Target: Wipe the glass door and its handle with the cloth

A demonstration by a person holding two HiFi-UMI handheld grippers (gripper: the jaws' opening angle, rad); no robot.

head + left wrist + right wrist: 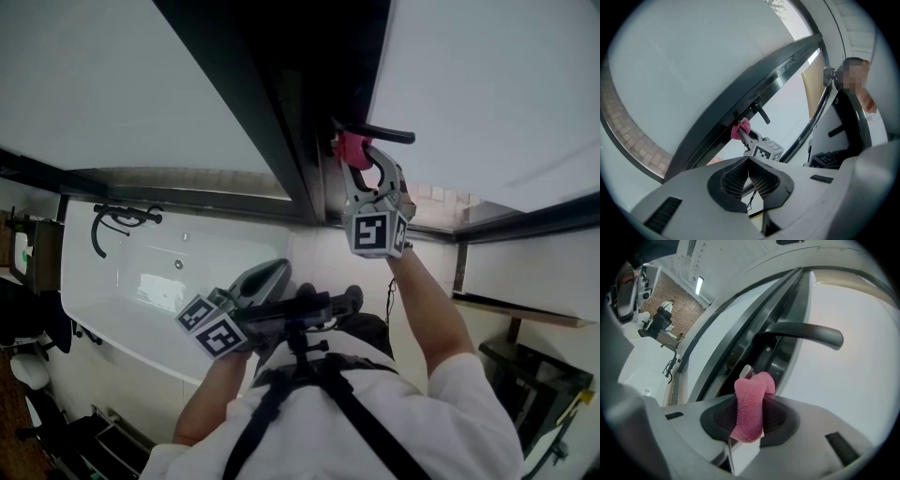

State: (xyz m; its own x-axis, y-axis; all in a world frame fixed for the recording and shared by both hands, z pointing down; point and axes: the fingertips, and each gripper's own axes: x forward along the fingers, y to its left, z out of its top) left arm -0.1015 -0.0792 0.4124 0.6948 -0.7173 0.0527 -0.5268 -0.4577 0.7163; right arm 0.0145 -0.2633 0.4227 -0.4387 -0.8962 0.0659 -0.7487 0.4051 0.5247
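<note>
A pink cloth (751, 408) is pinched between the jaws of my right gripper (361, 157), which is raised to the dark door frame (281, 122) just below the black lever handle (382, 133). In the right gripper view the handle (806, 333) juts out over the frosted glass pane (853, 380), and the cloth's tip sits close to the frame beneath it. My left gripper (262, 281) hangs lower, near my chest, jaws closed with nothing between them; its view shows the pink cloth (740, 129) and handle (761, 112) from afar.
A white bathtub (150, 281) with a black tap (117, 220) lies at the left. Dark shelving (534, 375) stands at the right. Large frosted panes (487, 84) flank the frame on both sides.
</note>
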